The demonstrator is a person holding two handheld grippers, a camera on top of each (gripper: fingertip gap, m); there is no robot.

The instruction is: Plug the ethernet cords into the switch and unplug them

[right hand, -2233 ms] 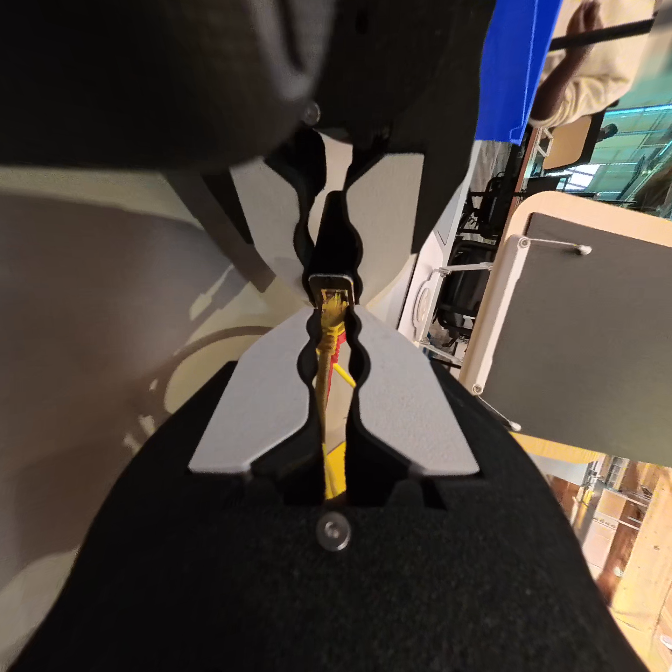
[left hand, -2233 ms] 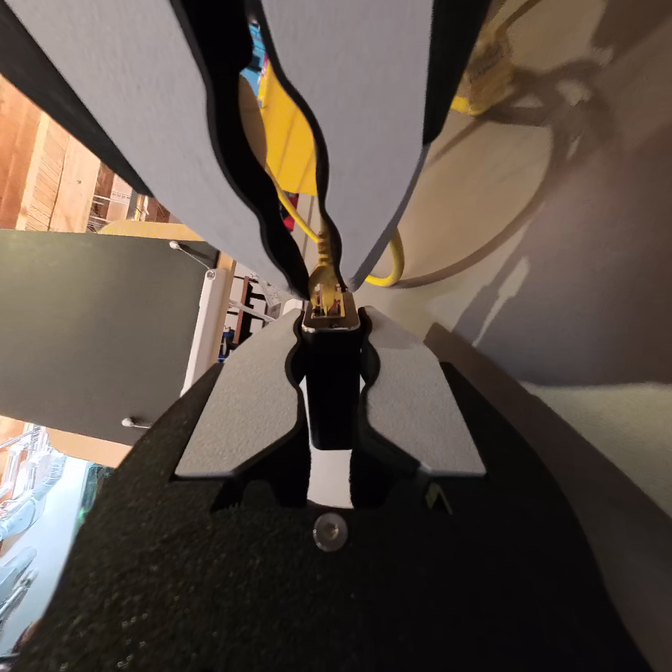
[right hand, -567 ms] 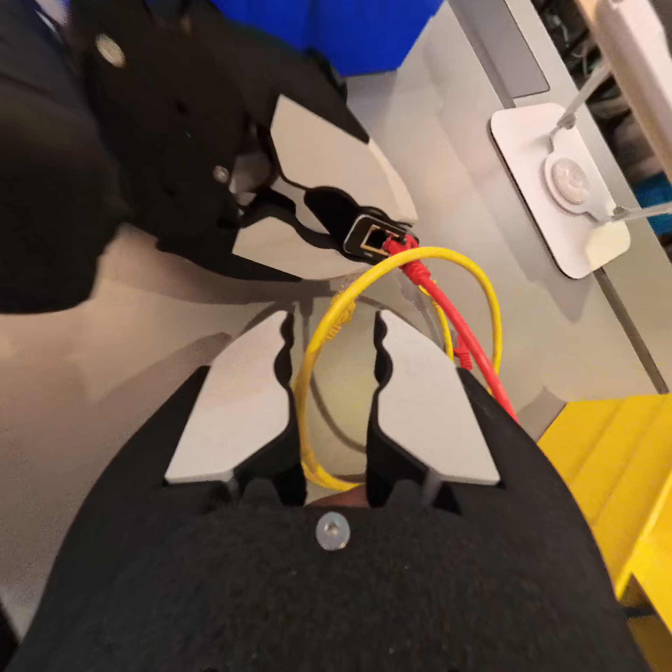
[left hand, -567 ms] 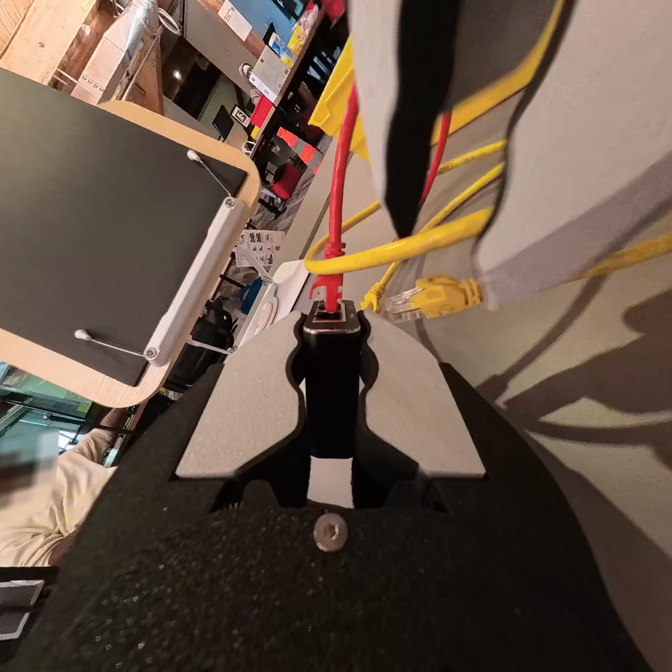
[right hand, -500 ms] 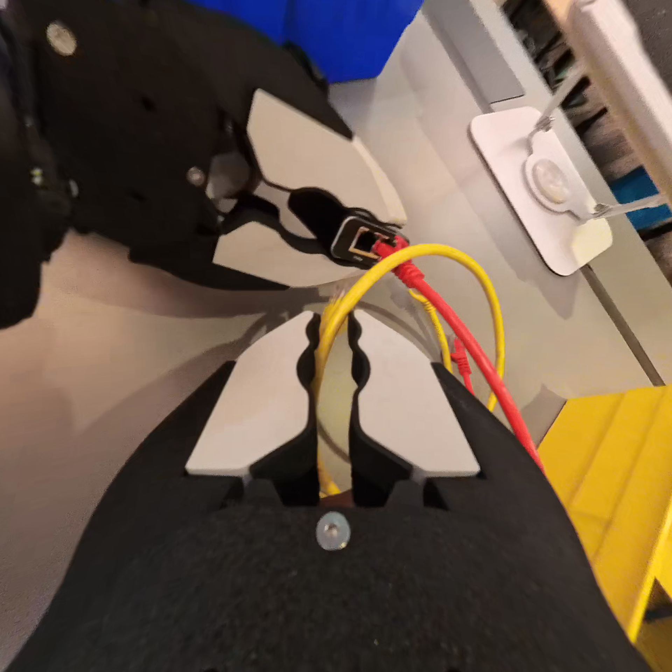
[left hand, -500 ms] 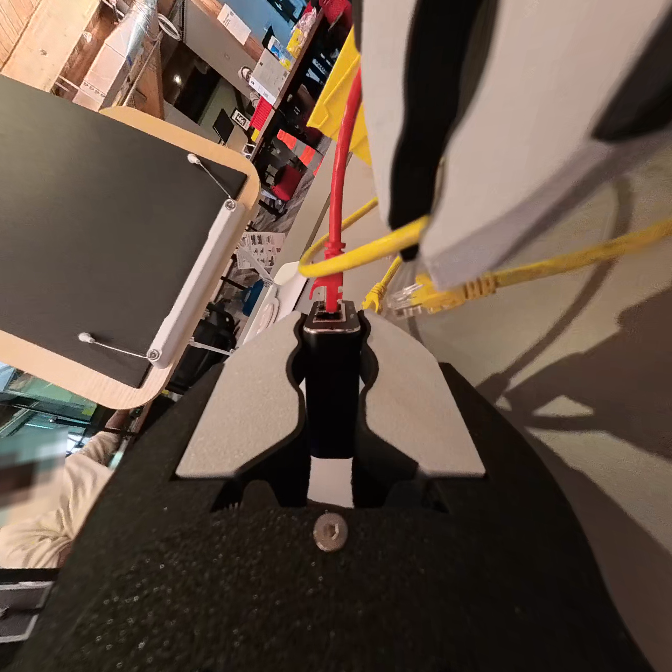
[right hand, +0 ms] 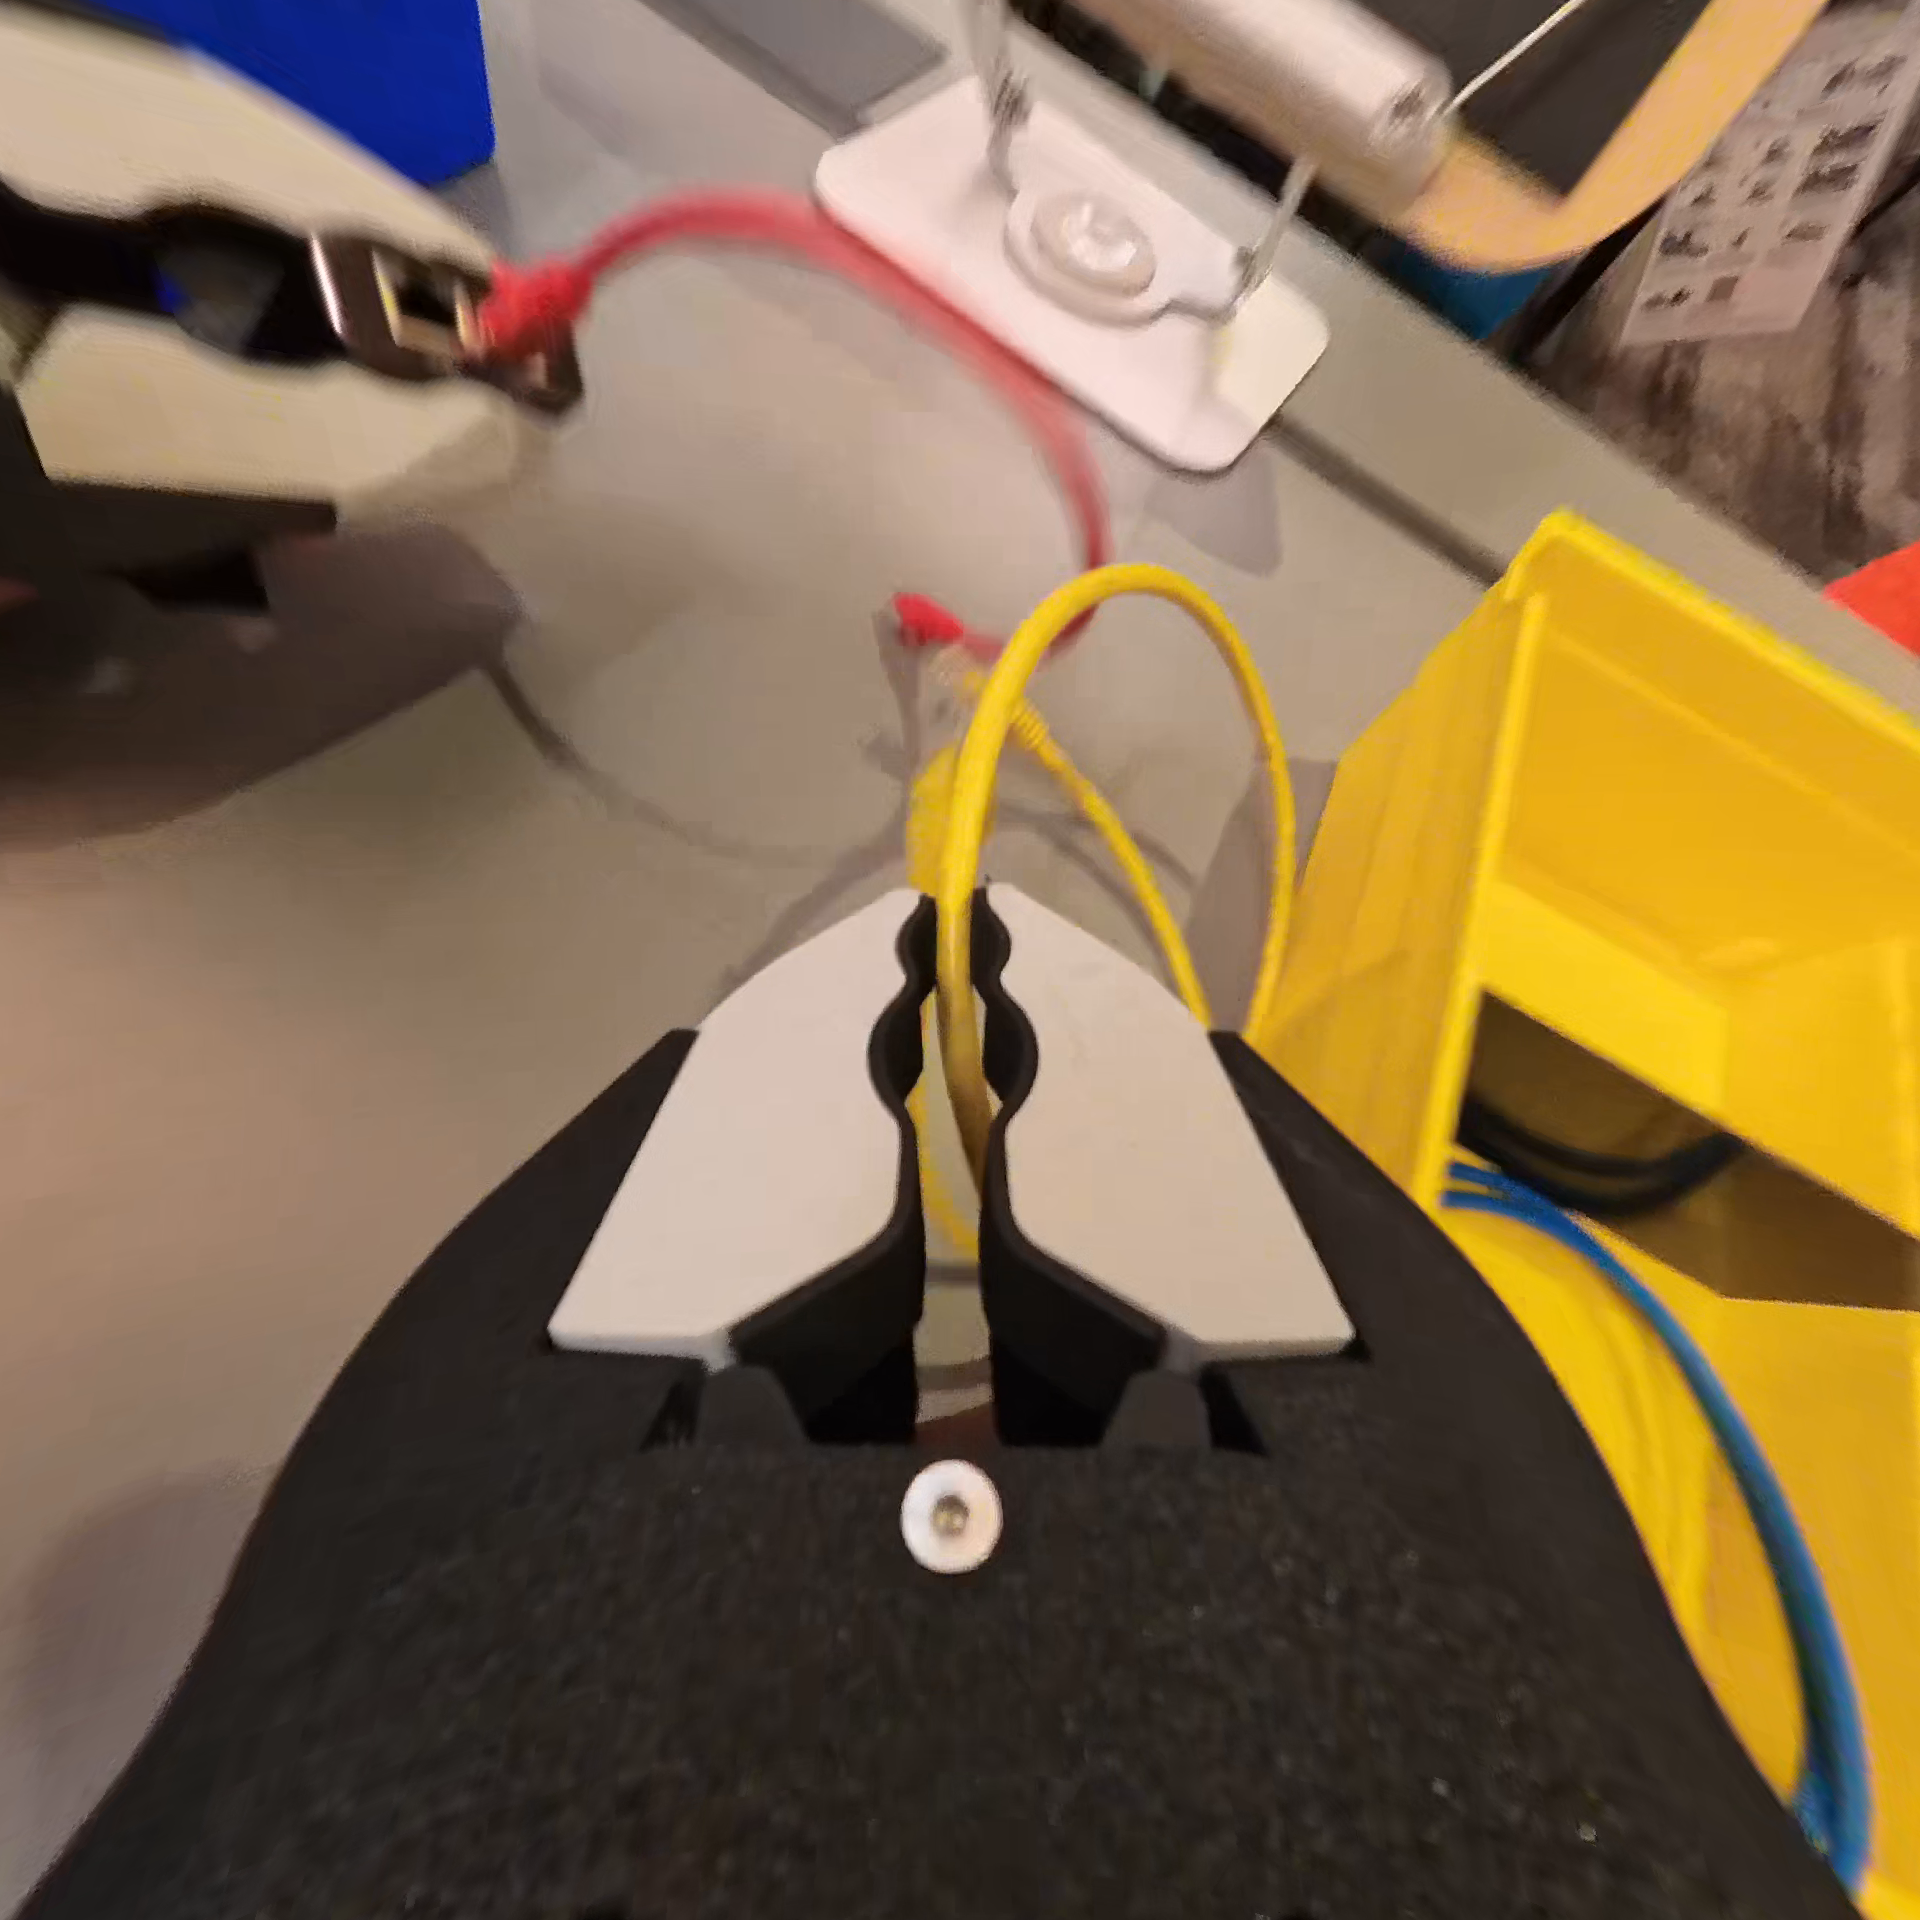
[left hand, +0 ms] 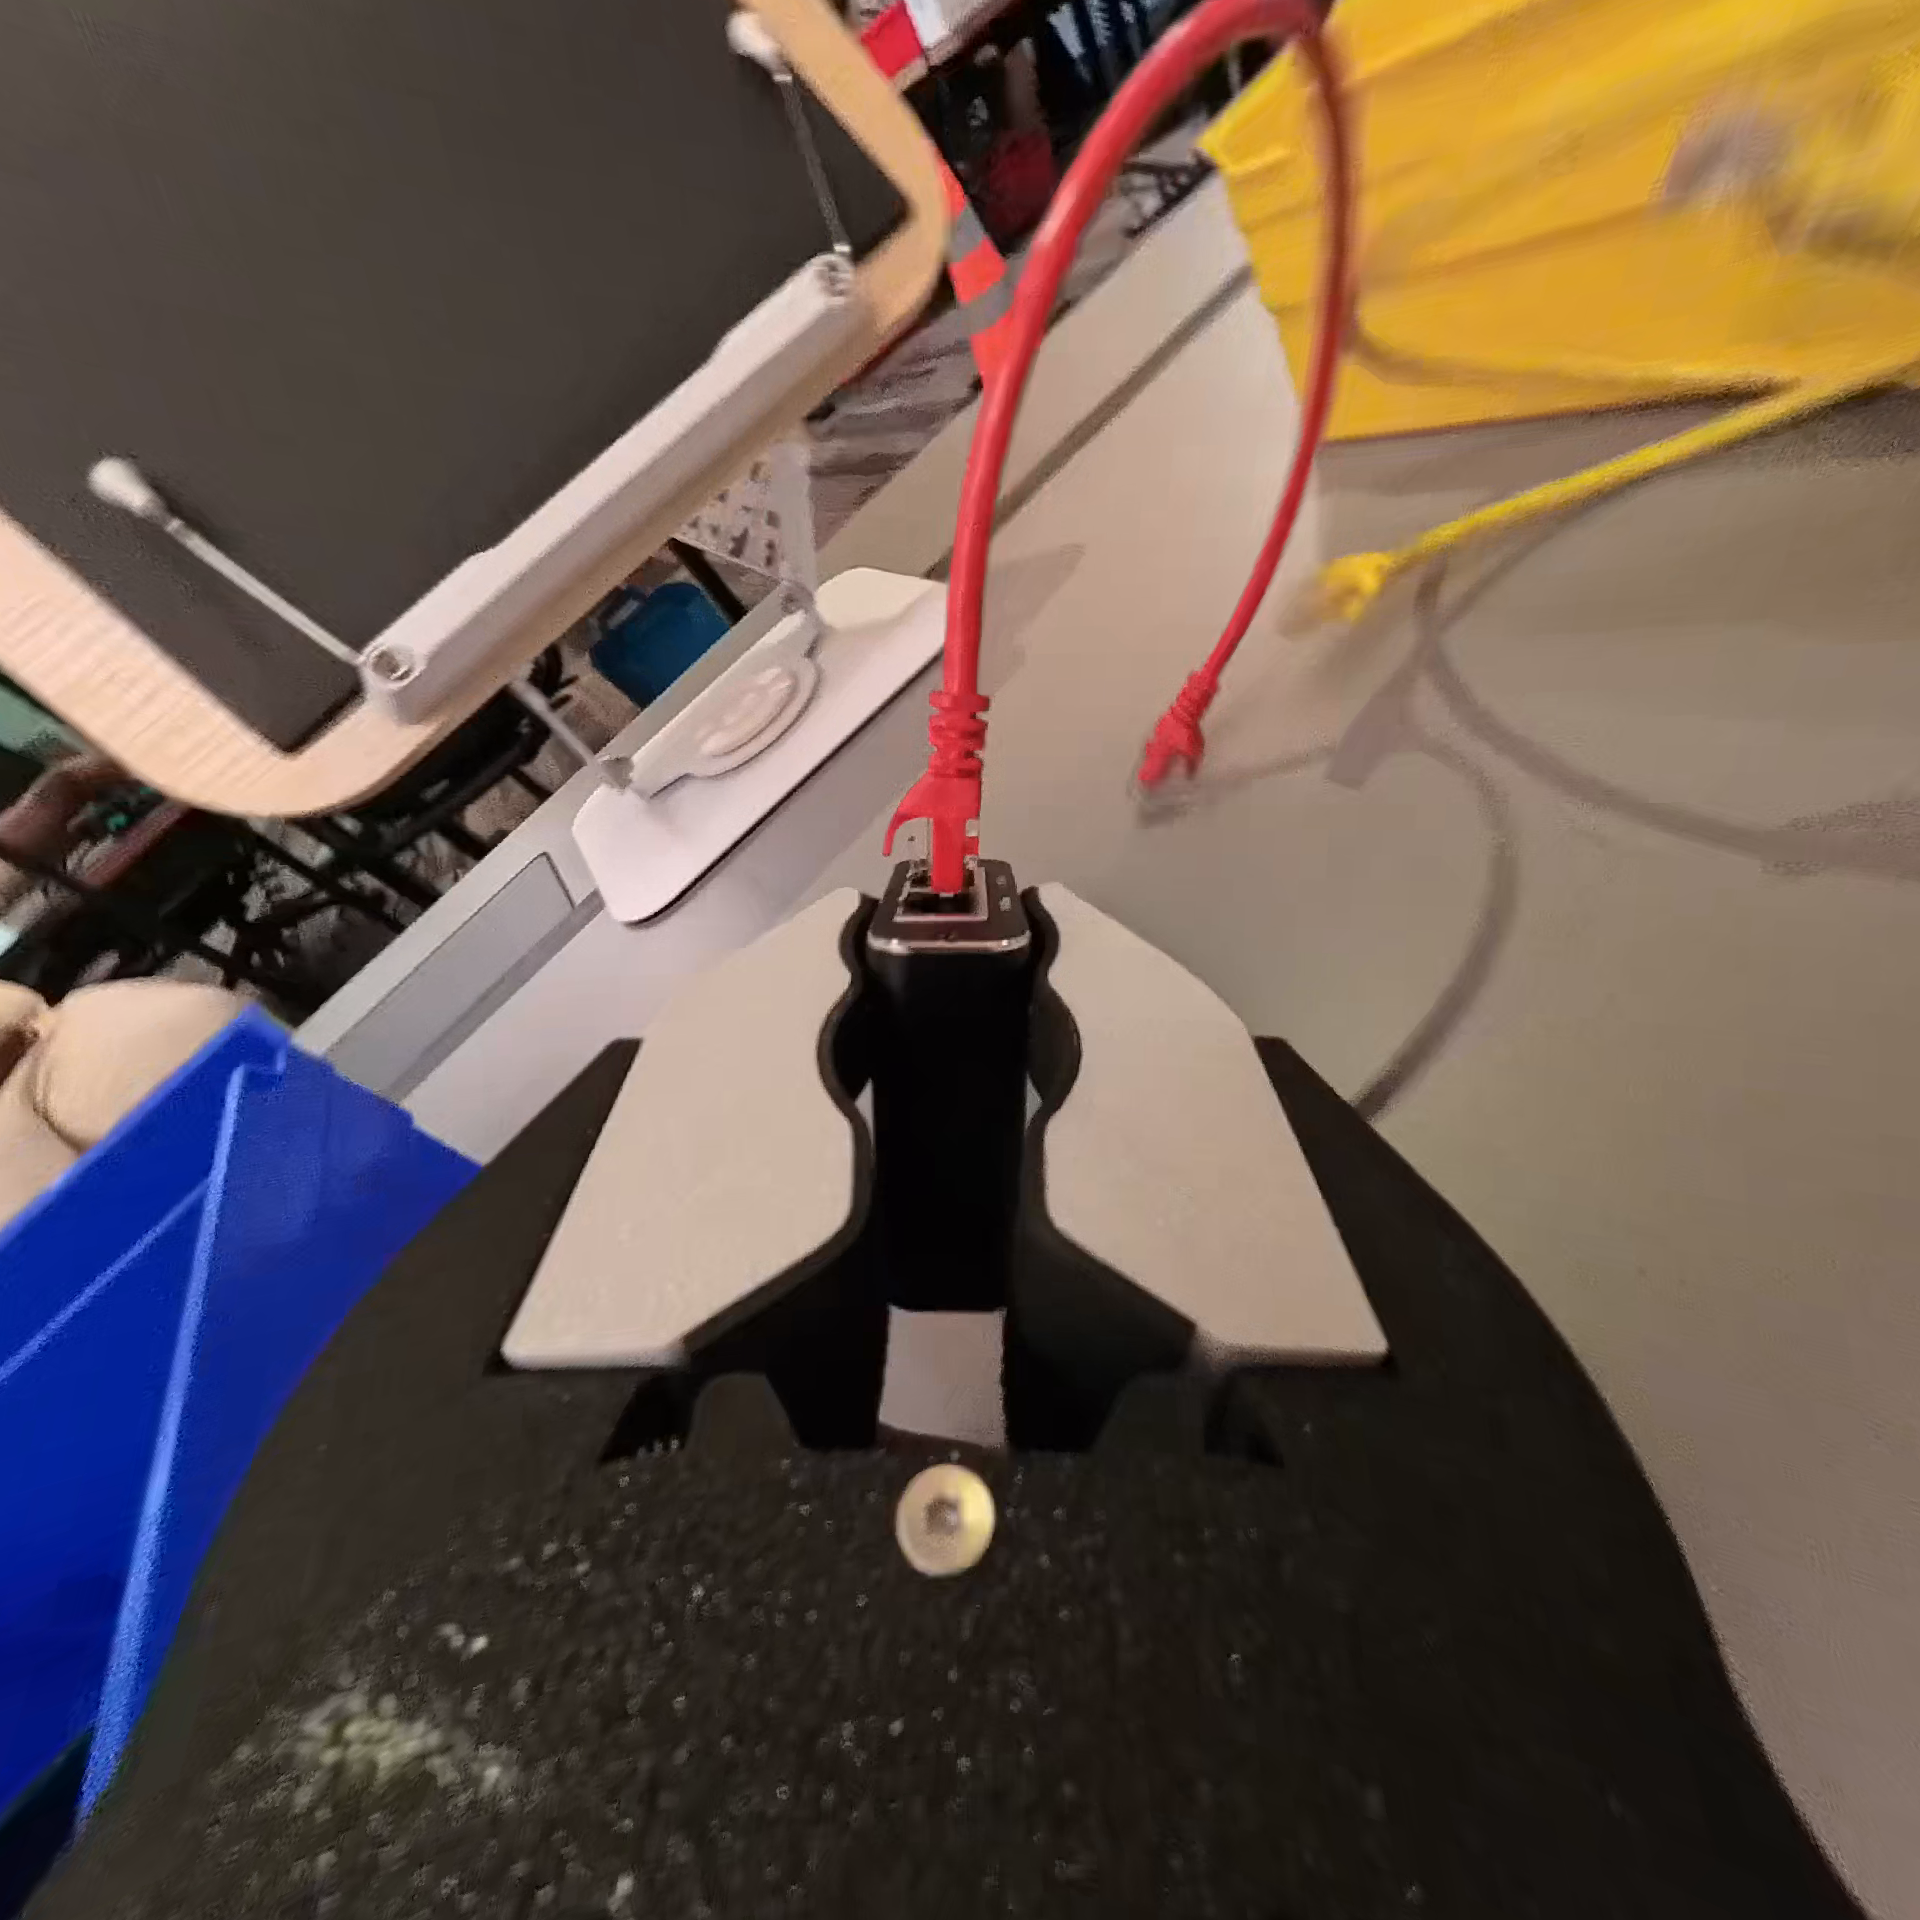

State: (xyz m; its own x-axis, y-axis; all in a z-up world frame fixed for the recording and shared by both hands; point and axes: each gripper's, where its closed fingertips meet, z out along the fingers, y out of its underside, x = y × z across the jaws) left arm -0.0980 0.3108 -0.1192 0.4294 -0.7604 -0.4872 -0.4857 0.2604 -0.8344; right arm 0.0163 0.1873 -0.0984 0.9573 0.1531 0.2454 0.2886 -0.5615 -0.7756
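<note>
My left gripper (left hand: 948,914) is shut on a small black switch (left hand: 948,1101) with a metal port face. A red ethernet cord (left hand: 997,416) is plugged into its port and arcs up and over; its free red plug (left hand: 1174,743) hangs near the table. My right gripper (right hand: 956,914) is shut on a yellow ethernet cord (right hand: 1132,582) that loops forward above the table. The yellow cord's plug (left hand: 1351,587) shows at the right of the left wrist view. The left gripper with the switch (right hand: 405,301) and the red cord (right hand: 883,260) show at the upper left of the right wrist view.
A yellow bin (right hand: 1621,935) stands close on the right, holding a blue cable (right hand: 1704,1382). A blue bin (left hand: 156,1299) is at the left. A white stand base (right hand: 1070,281) with a wood-edged black board (left hand: 312,260) sits at the table's far edge (left hand: 468,956). Some 15 cm of space lies between my two pairs of fingers.
The right gripper has closed on the yellow cord and drawn back toward the yellow bin, away from the switch. The left gripper has turned with the switch; the red cord stays plugged in.
</note>
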